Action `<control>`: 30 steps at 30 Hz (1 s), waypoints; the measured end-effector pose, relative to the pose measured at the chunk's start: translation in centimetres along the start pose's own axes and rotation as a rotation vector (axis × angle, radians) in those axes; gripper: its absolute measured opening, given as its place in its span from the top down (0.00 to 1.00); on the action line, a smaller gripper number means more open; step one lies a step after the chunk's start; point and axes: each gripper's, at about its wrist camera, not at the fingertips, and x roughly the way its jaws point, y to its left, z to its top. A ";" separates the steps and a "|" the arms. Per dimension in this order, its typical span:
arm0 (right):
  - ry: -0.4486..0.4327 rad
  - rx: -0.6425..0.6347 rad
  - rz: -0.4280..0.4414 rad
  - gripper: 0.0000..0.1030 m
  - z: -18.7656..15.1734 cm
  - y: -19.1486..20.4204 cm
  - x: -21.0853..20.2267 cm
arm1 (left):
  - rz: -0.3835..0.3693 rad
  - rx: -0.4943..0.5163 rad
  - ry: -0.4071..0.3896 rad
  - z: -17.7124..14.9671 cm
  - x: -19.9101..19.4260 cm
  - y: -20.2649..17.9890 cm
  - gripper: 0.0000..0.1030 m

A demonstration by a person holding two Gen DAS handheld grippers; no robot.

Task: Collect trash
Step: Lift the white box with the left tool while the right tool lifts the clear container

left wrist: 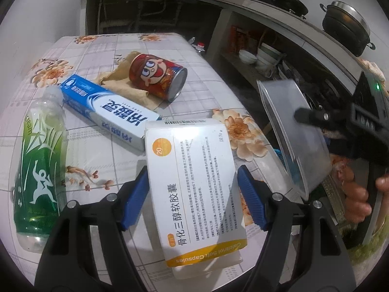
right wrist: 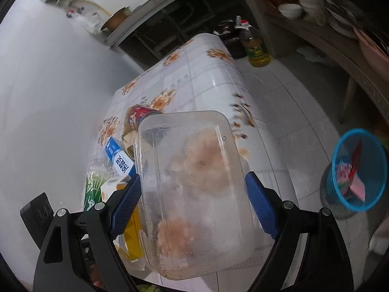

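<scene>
My left gripper [left wrist: 193,192] is shut on a white and yellow medicine box [left wrist: 194,182], held just above the flowered table [left wrist: 170,46]. On the table lie a green drink bottle [left wrist: 41,168], a blue toothpaste box [left wrist: 107,109], a red cartoon can [left wrist: 155,77] and brown paper [left wrist: 124,82]. My right gripper [right wrist: 192,202] is shut on a clear plastic food container [right wrist: 192,189], held in the air off the table's right edge; the container also shows in the left wrist view [left wrist: 291,131]. A blue trash basket [right wrist: 357,170] stands on the floor to the right.
A counter with shelves of bowls [left wrist: 257,56] runs along the right, with a black pot [left wrist: 345,26] on top. An oil bottle [right wrist: 255,48] stands on the floor beyond the table. A white wall [right wrist: 48,97] is on the left.
</scene>
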 end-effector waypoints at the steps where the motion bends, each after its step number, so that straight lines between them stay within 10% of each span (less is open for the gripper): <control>1: -0.006 0.011 -0.001 0.19 -0.3 -0.4 -0.3 | -0.002 0.007 0.002 0.1 0.0 -0.3 0.33; 30: -0.200 0.194 -0.021 0.20 -2.0 -9.5 -8.9 | -0.190 0.231 0.022 4.1 2.7 -14.3 0.33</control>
